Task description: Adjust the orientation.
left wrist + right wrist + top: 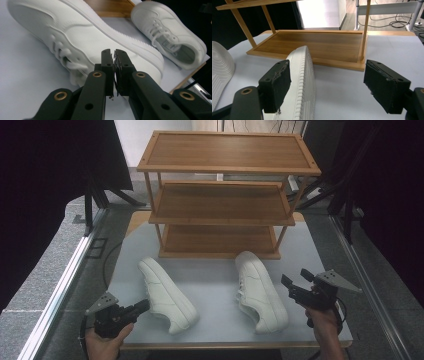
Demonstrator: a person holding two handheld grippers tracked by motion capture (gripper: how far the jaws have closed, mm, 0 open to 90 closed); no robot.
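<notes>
While both white sneakers lie on the grey table top [215, 285] in front of the three-tier wooden shoe rack [227, 167], neither is held; the left sneaker [166, 294] lies on its side with its toe toward the rack and its heel toward the person, and the right sneaker [260, 291] lies likewise, well apart from it (its toe almost at the rack's bottom shelf). In the high view the left gripper [142, 306] sits at the near left edge of the table, its tips just beside the left sneaker's heel end; the left gripper view shows its jaws pressed together with nothing between them, the sneaker's side wall right behind the tips. To the right of the right sneaker, the right gripper [295, 281] points at that shoe's side; its jaws stand wide apart, and in the right gripper view the ribbed sole edge of the right sneaker rises just beside one black pad [275, 83], whether touching I cannot tell.
</notes>
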